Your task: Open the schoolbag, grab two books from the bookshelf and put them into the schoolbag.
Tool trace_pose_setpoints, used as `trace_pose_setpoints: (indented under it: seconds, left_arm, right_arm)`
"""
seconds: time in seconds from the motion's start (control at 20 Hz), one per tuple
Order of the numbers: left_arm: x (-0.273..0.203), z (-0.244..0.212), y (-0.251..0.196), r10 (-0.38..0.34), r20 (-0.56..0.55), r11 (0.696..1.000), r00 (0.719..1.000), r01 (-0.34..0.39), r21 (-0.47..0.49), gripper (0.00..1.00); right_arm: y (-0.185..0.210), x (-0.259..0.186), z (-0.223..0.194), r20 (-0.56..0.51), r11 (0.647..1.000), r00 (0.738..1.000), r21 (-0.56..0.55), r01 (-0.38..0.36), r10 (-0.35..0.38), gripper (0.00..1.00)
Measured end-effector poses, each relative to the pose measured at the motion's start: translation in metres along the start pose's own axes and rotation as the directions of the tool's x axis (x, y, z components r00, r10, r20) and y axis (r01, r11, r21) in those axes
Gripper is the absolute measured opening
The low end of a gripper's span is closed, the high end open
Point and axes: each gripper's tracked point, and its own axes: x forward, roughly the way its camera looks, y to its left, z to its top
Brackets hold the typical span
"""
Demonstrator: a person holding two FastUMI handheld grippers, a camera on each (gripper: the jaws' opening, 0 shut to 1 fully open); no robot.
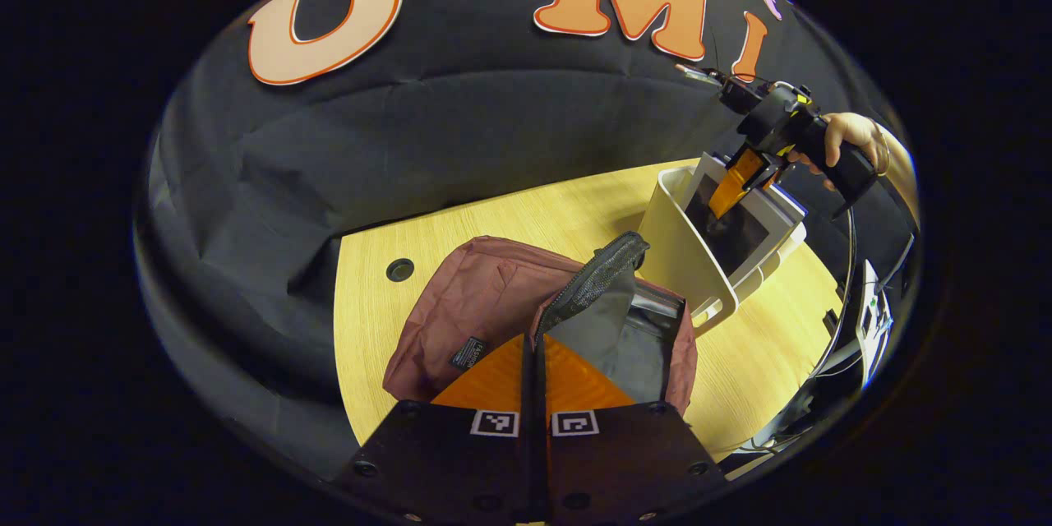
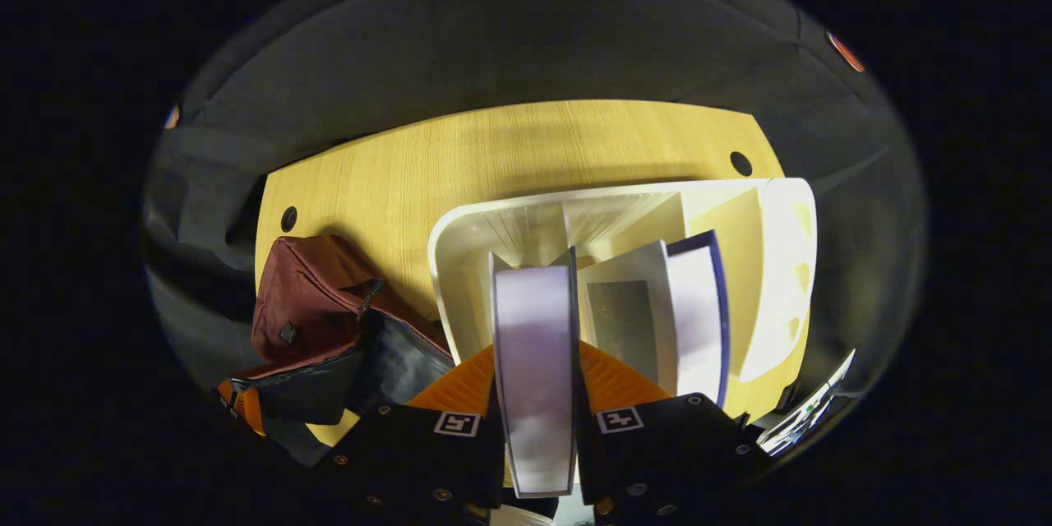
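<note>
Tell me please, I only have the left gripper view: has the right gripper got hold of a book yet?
Observer: Yes. In the right gripper view the right gripper has both fingers closed on a book, edge up.
Operator: Thank you. Are more books left in the bookshelf?
Observer: At least one more book stands to its right in the white bookshelf.
Operator: And how does the schoolbag look from there?
Observer: The schoolbag lies left of the bookshelf, its dark lining showing at the open mouth.
</note>
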Motion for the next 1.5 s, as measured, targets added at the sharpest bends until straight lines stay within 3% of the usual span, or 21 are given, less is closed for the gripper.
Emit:
trace_pose_setpoints:
  seconds: [0.45,0.7,0.8,0.95,1.1,1.4,1.5]
  left_arm:
    - [-0.005,0.000,-0.008,-0.011,0.005,0.999,1.000,0.011,0.046,0.00]
    - [-0.005,0.000,-0.007,-0.007,0.004,0.999,1.000,0.006,0.053,0.01]
    - [-0.006,0.000,-0.010,-0.012,0.005,0.999,1.000,0.012,0.046,0.01]
    - [-0.006,0.001,-0.013,-0.012,0.006,0.999,1.000,0.012,0.041,0.01]
    - [-0.008,0.001,-0.016,-0.013,0.006,0.999,1.000,0.013,0.049,0.00]
    - [-0.018,0.011,-0.029,-0.004,0.025,0.996,1.000,0.002,0.094,0.00]
    - [-0.023,0.015,-0.031,0.005,0.027,0.994,1.000,-0.008,0.110,0.00]
  right_arm:
    - [-0.002,-0.130,0.013,0.205,1.000,0.979,-0.013,-0.014,0.016,0.36]
    - [-0.010,-0.210,-0.023,0.352,0.993,0.931,0.026,-0.113,0.097,0.36]
    - [-0.007,-0.233,-0.054,0.394,0.976,0.903,0.051,-0.210,0.174,0.36]
    - [0.004,-0.242,-0.096,0.443,0.917,0.846,0.115,-0.383,0.297,0.35]
    - [0.012,-0.217,-0.132,0.471,0.851,0.801,0.177,-0.495,0.368,0.35]
    - [0.051,-0.121,-0.177,0.432,0.674,0.761,0.369,-0.639,0.485,0.35]
    - [0.073,-0.090,-0.181,0.434,0.631,0.742,0.397,-0.666,0.510,0.35]
